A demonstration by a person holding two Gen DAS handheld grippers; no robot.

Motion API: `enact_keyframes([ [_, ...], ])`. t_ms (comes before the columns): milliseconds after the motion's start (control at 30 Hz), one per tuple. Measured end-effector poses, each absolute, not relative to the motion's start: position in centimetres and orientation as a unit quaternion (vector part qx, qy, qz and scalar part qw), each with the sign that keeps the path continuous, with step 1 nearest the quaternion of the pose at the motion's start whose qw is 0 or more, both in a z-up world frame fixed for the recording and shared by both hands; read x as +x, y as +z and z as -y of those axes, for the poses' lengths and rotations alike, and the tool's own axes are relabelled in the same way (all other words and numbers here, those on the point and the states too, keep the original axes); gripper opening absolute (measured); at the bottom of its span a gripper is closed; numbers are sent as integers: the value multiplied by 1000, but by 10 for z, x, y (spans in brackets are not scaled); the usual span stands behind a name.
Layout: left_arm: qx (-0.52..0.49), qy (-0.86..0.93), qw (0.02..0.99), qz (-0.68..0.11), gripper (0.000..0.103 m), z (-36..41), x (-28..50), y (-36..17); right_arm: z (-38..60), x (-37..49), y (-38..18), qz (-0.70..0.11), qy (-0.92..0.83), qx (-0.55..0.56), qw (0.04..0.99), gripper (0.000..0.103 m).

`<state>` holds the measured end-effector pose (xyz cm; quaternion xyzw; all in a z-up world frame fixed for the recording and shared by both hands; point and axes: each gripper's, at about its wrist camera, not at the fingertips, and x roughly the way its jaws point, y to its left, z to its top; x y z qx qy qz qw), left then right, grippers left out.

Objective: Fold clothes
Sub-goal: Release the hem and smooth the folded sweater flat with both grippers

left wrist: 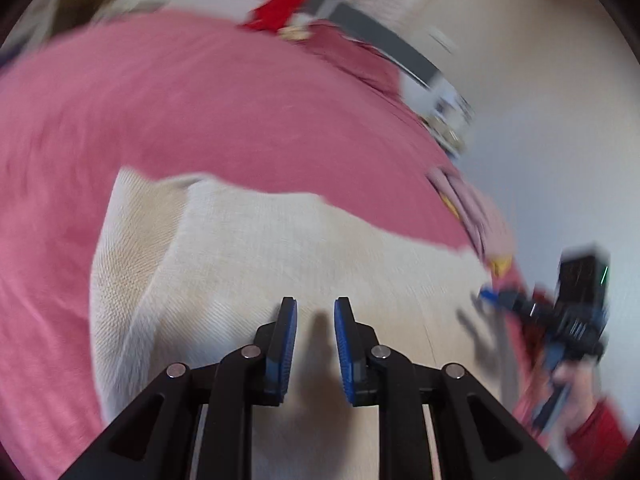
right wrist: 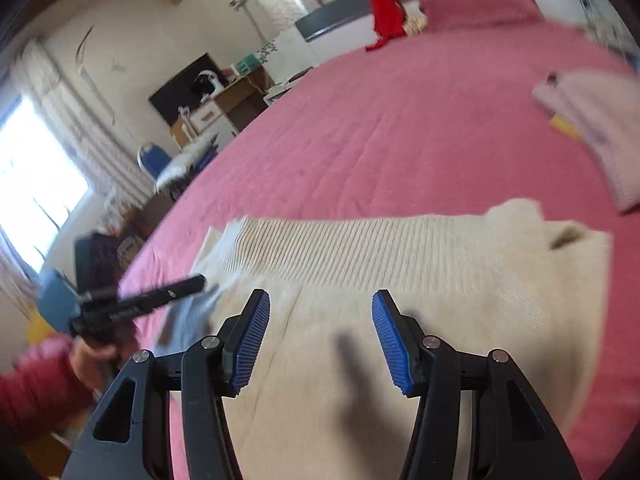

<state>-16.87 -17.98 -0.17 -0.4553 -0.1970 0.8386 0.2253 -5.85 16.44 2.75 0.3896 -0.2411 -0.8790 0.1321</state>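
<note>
Cream knit sweater (left wrist: pixel 280 264) lies flat under both cameras, spread along the near edge of the bed (left wrist: pixel 200 112), its ribbed weave showing and one fold turned over. Pink bedding covers the whole bed; a window (right wrist: pixel 36 184), desk (right wrist: pixel 236 100) and white walls stand beyond. One red garment (right wrist: pixel 384 8) lies at the far edge, one pale pink garment (right wrist: pixel 592 128) at the right edge. Left gripper (left wrist: pixel 316 344) hovers narrowly parted and empty; right gripper (right wrist: pixel 320 340) gapes wide, empty.

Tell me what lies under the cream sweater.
The cream sweater lies spread on the pink bedspread, which shows all around it. Anything directly beneath the knit is covered and cannot be seen.
</note>
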Motion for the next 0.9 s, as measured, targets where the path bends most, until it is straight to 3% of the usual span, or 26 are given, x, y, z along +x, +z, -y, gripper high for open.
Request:
enact_keyframes([
  [100,-450,832,194,261,18,210,-185,-19,-193,-66,-6,303,-860,398,104,51],
  [133,-441,838,184,264,18,219,-186,-18,-205,-65,-13,324,-856,390,100,44],
  [367,-420,860,163,240,17,235,-195,-20,-277,-44,-31,389,-860,330,-3,38],
  [567,-376,900,152,159,20,227,-156,32,-254,-12,23,312,-898,311,0,46],
  [667,-359,909,181,108,20,209,-117,46,-221,23,45,253,-913,318,21,57],
  [800,-360,900,223,99,20,190,-68,41,-194,67,27,248,-905,342,51,59],
  [900,-393,895,190,89,20,190,-57,13,-188,82,-2,271,-892,361,23,59],
])
